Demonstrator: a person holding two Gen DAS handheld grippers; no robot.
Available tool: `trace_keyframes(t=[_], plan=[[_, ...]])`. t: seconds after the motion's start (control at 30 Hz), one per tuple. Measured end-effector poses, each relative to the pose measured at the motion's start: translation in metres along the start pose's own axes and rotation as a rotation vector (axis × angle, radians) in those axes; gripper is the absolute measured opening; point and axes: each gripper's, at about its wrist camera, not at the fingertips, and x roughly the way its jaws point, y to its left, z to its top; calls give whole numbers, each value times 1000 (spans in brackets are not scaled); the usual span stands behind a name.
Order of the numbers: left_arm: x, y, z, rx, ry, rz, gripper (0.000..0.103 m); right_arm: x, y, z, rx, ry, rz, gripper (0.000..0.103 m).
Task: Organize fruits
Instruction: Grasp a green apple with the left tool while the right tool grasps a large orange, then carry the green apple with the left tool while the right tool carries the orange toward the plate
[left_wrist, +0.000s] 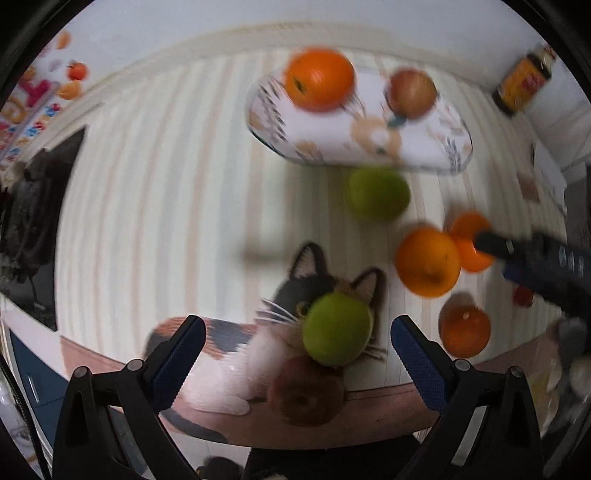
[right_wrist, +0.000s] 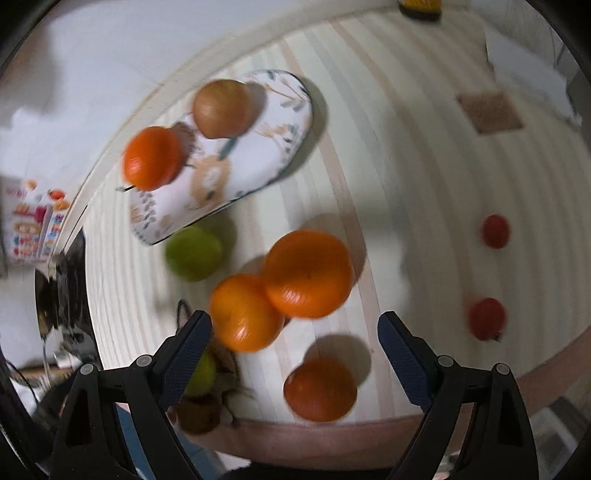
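A patterned white tray holds an orange and a brownish apple; it also shows in the right wrist view. My left gripper is open above a green apple and a reddish-brown apple on a cat-print mat. Another green apple lies near the tray. My right gripper is open and empty over two oranges, with a third orange near the table's front edge.
Two small red tomatoes lie to the right on the striped tablecloth. A brown coaster and a dark bottle sit at the far side. The table's front edge is close below the grippers.
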Motion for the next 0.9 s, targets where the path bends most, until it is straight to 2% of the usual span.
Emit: trace_keyframes(t=[0.13, 0.23, 0.27, 0.3, 0.37, 0.43, 0.57, 0.63, 0.83, 0.9], plan=[[23, -21, -1, 90, 54, 18, 103, 26, -3, 11, 42, 39, 36, 75], [39, -34, -1, 141, 87, 13, 103, 33, -4, 15, 42, 33, 22, 67], [43, -38, 0, 154, 92, 14, 99, 32, -4, 15, 28, 28, 22, 67], [46, -40, 1, 159, 94, 10, 93, 31, -4, 14, 10, 30, 3, 67], [52, -41, 1, 153, 105, 5, 55, 28, -6, 9, -19, 40, -23, 67], [54, -37, 0, 127, 104, -18, 53, 25, -14, 3, -26, 60, -29, 67], [52, -20, 2, 79, 93, -3, 52, 21, -25, -7, -65, 71, -63, 67], [53, -12, 5, 56, 97, -19, 53, 21, -27, -11, -81, 70, -66, 67], [65, -14, 10, 53, 141, -40, 55, 17, -31, -10, -86, 48, -61, 68], [69, -13, 9, 40, 140, -42, 52, 17, -31, -8, -74, 51, -56, 68]])
